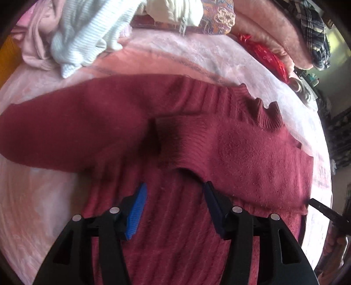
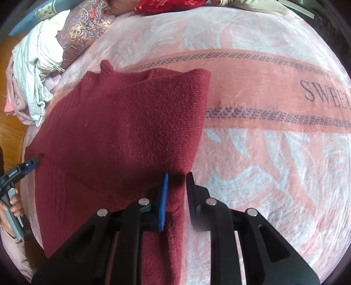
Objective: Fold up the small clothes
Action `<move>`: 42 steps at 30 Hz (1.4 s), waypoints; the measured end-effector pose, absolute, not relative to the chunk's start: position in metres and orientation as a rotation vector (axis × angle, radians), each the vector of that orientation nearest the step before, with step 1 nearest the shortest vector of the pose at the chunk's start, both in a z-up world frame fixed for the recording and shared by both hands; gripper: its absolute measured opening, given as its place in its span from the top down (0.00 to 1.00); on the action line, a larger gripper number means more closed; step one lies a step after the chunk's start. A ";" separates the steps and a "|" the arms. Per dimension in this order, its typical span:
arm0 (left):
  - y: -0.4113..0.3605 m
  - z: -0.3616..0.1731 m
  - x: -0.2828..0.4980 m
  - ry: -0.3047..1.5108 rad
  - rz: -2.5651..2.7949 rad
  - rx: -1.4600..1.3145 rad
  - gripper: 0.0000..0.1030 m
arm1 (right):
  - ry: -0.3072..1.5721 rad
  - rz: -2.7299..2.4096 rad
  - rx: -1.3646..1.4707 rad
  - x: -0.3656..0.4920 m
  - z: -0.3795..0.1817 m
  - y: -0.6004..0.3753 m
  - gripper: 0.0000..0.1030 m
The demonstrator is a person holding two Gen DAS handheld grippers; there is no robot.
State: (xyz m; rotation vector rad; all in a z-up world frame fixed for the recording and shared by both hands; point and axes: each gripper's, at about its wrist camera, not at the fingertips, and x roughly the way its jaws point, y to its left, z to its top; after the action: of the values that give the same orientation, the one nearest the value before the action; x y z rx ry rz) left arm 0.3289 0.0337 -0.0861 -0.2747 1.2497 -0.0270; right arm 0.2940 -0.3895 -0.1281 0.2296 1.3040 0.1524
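Pink floral fleece blanket [image 2: 274,153] carries the fuzzy maroon knit sweater [image 2: 122,122] — my left gripper [image 1: 174,193] hovers spread above it, my right gripper [image 2: 177,182] is pinched on its folded edge.

One dark red sweater [image 2: 122,122] lies on one pink blanket [image 2: 274,153], with two tools, left [image 1: 173,210] and right [image 2: 177,197], over it, one heap of pale clothes [image 2: 33,87], one patterned cushion [image 2: 85,30] and one red cushion [image 2: 166,5] behind.
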 end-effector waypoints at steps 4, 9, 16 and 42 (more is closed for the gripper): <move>0.030 -0.106 0.343 1.304 -0.011 -0.351 0.46 | 1.293 0.165 0.187 0.297 -0.125 -0.377 0.83; 0.039 -0.113 0.355 1.272 0.019 -0.486 0.47 | 1.302 0.161 0.155 0.296 -0.131 -0.371 0.82; 0.035 -0.086 0.358 1.094 -0.047 -0.541 0.93 | 1.300 0.159 0.091 0.294 -0.138 -0.363 0.82; 0.007 -0.088 0.347 1.090 -0.121 -0.203 0.41 | 1.356 0.238 0.167 0.302 -0.136 -0.335 0.81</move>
State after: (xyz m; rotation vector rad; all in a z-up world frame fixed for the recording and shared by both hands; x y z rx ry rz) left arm 0.3466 0.0070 -0.0885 -0.2029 1.0902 -0.1209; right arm 0.3023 -0.3350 -0.1362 0.1670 1.3560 0.2381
